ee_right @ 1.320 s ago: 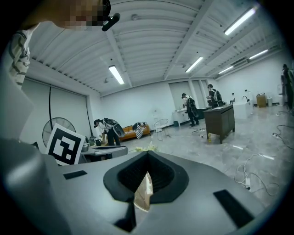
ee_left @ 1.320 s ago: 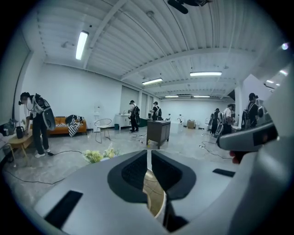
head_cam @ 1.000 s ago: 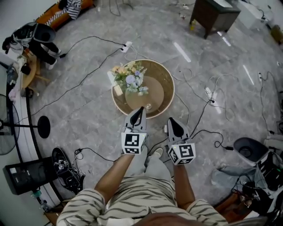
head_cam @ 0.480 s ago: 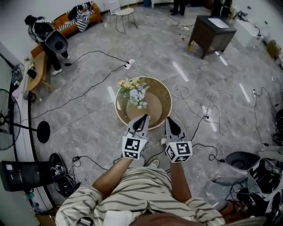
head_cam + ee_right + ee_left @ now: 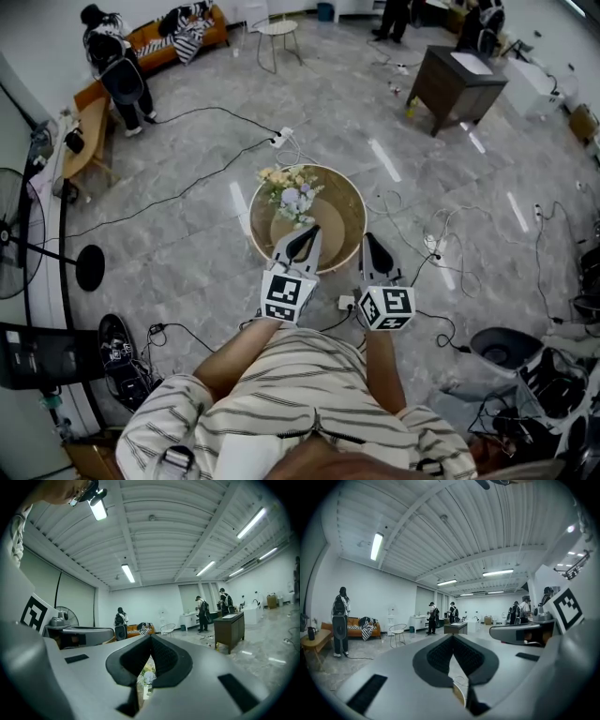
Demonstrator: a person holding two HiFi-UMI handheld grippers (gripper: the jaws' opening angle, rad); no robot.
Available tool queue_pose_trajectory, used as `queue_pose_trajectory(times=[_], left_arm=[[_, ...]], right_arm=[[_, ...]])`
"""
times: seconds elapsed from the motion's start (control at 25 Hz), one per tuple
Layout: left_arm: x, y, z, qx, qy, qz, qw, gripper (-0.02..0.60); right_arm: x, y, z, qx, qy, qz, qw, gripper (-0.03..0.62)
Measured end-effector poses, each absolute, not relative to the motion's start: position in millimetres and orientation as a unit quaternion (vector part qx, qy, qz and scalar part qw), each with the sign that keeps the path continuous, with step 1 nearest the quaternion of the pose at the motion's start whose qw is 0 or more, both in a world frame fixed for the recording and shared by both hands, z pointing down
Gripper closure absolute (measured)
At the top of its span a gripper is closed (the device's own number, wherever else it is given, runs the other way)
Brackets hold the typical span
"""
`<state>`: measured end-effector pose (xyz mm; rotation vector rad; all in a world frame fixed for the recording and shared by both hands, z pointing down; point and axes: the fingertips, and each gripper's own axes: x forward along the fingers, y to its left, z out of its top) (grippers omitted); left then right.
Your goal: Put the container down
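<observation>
A round wooden table (image 5: 351,208) stands on the grey floor below me, with a bunch of pale flowers (image 5: 291,191) in a container on its left side. My left gripper (image 5: 302,234) hovers high over the table's near edge, jaws shut with nothing between them. My right gripper (image 5: 371,240) is beside it at the same height, also shut and empty. In the left gripper view the shut tips (image 5: 453,637) point level across the room. In the right gripper view the tips (image 5: 151,637) meet, and the flowers (image 5: 146,677) show through the slit below them.
Cables and a power strip (image 5: 281,138) lie around the table. A dark wooden cabinet (image 5: 466,77) stands at the back right, an orange sofa (image 5: 159,36) and a white chair (image 5: 278,30) at the back. A fan (image 5: 17,246) is at the left. Several people stand at the far wall.
Both grippers have risen together, and the table with the flowers now looks smaller and further below them. Both stay shut and empty.
</observation>
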<state>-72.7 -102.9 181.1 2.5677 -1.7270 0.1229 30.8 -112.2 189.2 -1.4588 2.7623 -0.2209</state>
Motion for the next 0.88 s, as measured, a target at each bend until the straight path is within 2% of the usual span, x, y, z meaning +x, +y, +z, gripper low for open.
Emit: queue_pose_trajectory(times=[0.88], left_arm=[[-82, -123, 171, 0.824, -0.566, 0.012, 0.020, 0.584]], right_arm=[[23, -141, 182, -0.457, 0.888, -0.055, 0.009, 0.586]])
